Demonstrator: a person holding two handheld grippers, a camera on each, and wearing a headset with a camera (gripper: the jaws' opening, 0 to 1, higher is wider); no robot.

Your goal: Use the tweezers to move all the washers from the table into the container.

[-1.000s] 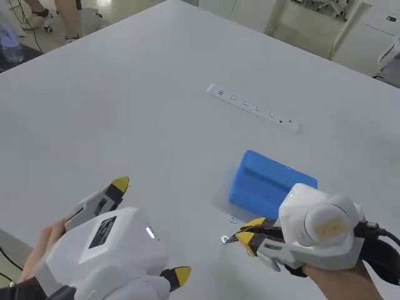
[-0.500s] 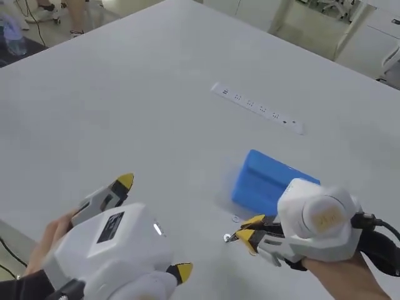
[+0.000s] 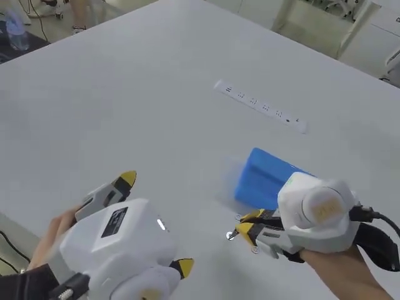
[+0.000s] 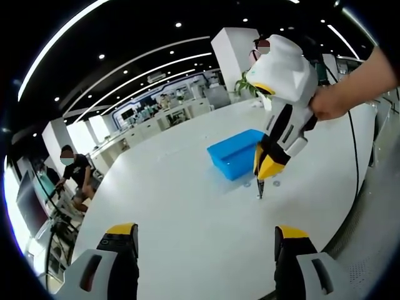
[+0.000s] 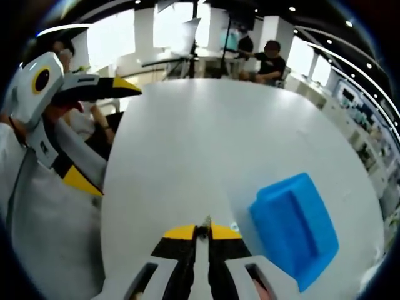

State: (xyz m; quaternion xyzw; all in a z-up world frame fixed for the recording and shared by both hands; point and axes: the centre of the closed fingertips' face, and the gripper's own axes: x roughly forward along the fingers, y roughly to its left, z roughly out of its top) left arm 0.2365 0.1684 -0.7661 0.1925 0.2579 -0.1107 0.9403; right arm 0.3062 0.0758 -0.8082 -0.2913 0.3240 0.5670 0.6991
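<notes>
Right gripper: clamped on the tweezers, barely moved.
Tweezers tip: still at a washer beside the container; pickup likely unfinished.
Left gripper: jaws apart, empty.

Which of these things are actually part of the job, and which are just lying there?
Part of the job:
tweezers, held by the right gripper
washers near the tweezers' tip
blue container

Just lying about:
white power strip
</notes>
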